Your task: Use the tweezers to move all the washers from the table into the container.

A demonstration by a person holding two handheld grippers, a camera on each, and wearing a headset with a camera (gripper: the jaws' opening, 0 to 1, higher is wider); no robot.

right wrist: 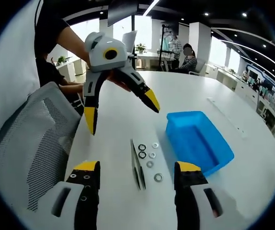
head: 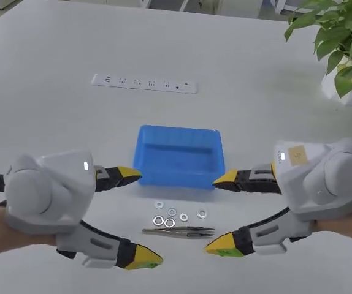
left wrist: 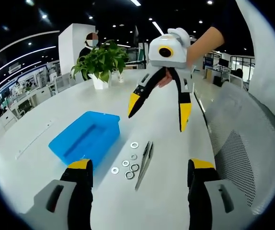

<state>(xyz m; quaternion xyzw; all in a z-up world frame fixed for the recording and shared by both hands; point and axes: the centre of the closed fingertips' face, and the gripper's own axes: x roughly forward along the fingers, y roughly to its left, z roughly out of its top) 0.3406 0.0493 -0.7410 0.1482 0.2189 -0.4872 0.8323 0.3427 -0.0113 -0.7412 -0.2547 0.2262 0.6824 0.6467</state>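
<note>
Several metal washers (head: 171,215) (left wrist: 128,165) (right wrist: 147,153) lie loose on the white table, just in front of an empty blue container (head: 179,130) (left wrist: 85,139) (right wrist: 197,139). Silver tweezers (head: 179,231) (left wrist: 144,160) (right wrist: 137,165) rest flat on the table beside the washers, nearer to me. My left gripper (head: 140,215) (left wrist: 141,165) (right wrist: 122,119) hovers to the left of them, open and holding nothing. Facing it from the right, my right gripper (head: 218,214) (left wrist: 159,120) (right wrist: 137,167) is also open and holds nothing.
A white power strip (head: 144,83) lies farther back on the table. A potted plant (head: 341,43) (left wrist: 101,60) stands at the far right corner. A mesh chair (left wrist: 238,143) (right wrist: 27,143) is at the table's near side. People sit in the background.
</note>
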